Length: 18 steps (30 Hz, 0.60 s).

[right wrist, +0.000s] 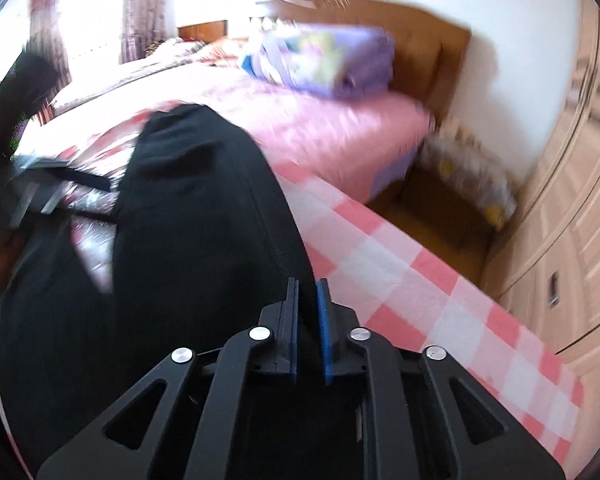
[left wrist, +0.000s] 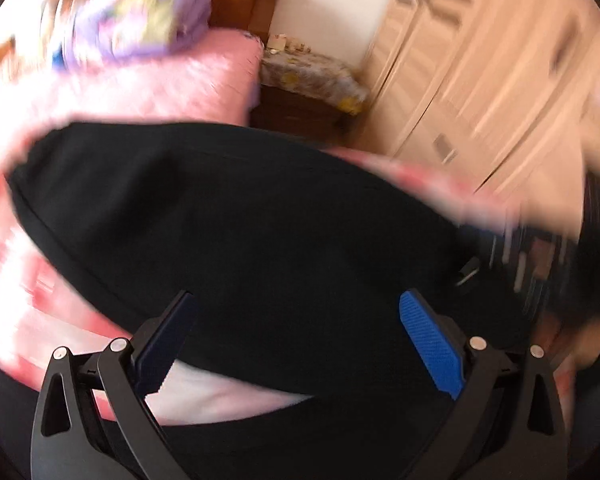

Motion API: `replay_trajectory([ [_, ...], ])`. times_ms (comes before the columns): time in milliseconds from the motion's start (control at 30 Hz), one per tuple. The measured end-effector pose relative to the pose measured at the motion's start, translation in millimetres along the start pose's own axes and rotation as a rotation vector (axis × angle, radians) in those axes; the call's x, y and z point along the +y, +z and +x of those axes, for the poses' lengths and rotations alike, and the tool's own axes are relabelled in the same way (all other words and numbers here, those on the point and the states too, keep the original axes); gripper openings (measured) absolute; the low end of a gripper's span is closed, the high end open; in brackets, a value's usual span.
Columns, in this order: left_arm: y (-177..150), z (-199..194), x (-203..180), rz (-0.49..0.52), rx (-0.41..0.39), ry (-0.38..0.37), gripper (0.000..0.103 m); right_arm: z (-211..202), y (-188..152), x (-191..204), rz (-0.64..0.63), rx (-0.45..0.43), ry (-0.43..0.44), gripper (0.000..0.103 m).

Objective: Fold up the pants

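Observation:
Black pants [left wrist: 236,216] lie spread on a pink-and-white checked cloth [right wrist: 400,280]. In the left wrist view my left gripper [left wrist: 296,308] is wide open just above the pants, with its blue pads [left wrist: 432,344] apart and nothing between them. In the right wrist view my right gripper [right wrist: 308,292] is shut on the edge of the black pants [right wrist: 196,216], with the fabric pinched between its blue pads [right wrist: 324,320]. The left gripper [right wrist: 28,200] shows blurred at the far left of that view. Both views are motion-blurred.
A pink bed [right wrist: 320,120] with a folded purple blanket [right wrist: 324,60] lies beyond the checked surface. A covered nightstand [left wrist: 312,76] stands by the bed. A beige wardrobe [left wrist: 480,60] fills the right side. A wooden headboard [right wrist: 420,40] is behind.

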<state>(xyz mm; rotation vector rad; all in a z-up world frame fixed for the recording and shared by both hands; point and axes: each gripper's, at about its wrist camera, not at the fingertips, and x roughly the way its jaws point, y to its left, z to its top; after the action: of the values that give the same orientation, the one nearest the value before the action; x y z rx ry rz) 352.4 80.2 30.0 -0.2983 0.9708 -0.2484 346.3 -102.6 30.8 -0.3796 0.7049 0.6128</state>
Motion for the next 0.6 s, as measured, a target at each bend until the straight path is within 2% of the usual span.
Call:
replay_trajectory([
  [67, 7.1, -0.5, 3.6, -0.090, 0.031, -0.075, 0.101, -25.2, -15.9, 33.8, -0.029, -0.036, -0.009, 0.006],
  [133, 4.6, 2.3, -4.3, -0.105, 0.063, -0.135, 0.101, -41.7, -32.5, 71.5, -0.074, -0.054, -0.020, 0.006],
  [200, -1.9, 11.3, -16.3, -0.067, 0.096, -0.096, 0.101, -45.8, -48.1, 101.0, -0.100, -0.039, -0.009, 0.006],
  [267, -9.1, 25.5, -21.3, -0.080, 0.109, -0.065, 0.101, -42.1, -61.4, 113.4, -0.093, 0.001, -0.018, 0.006],
  [300, -11.9, 30.8, -20.9, -0.100, 0.116, -0.062, 0.098, -35.4, -65.2, 110.4, -0.076, 0.038, -0.021, 0.006],
  [333, -15.0, 32.0, -19.9, -0.117, 0.113, -0.072, 0.086, -27.6, -67.4, 99.8, -0.053, 0.089, -0.013, 0.006],
  [367, -17.8, 31.5, -18.0, -0.123, 0.111, -0.072, 0.080, -24.0, -68.9, 82.3, -0.004, 0.117, -0.005, 0.006],
  [400, -22.3, 30.4, -18.4, -0.123, 0.112, -0.063, 0.077, -23.7, -69.5, 67.8, 0.050, 0.125, 0.014, 0.007],
  [467, -27.4, 24.7, -22.1, -0.096, 0.084, -0.008, 0.080, -20.9, -67.9, 21.8, 0.196, 0.135, 0.079, 0.007],
  [533, -33.2, 15.7, -24.8, -0.046, 0.046, 0.075, 0.102, -15.4, -64.5, -11.1, 0.266, 0.128, 0.047, 0.007],
  [600, -36.4, 9.7, -27.9, 0.015, 0.003, 0.137, 0.101, 4.2, -62.2, -51.6, 0.376, 0.181, 0.098, 0.007],
])
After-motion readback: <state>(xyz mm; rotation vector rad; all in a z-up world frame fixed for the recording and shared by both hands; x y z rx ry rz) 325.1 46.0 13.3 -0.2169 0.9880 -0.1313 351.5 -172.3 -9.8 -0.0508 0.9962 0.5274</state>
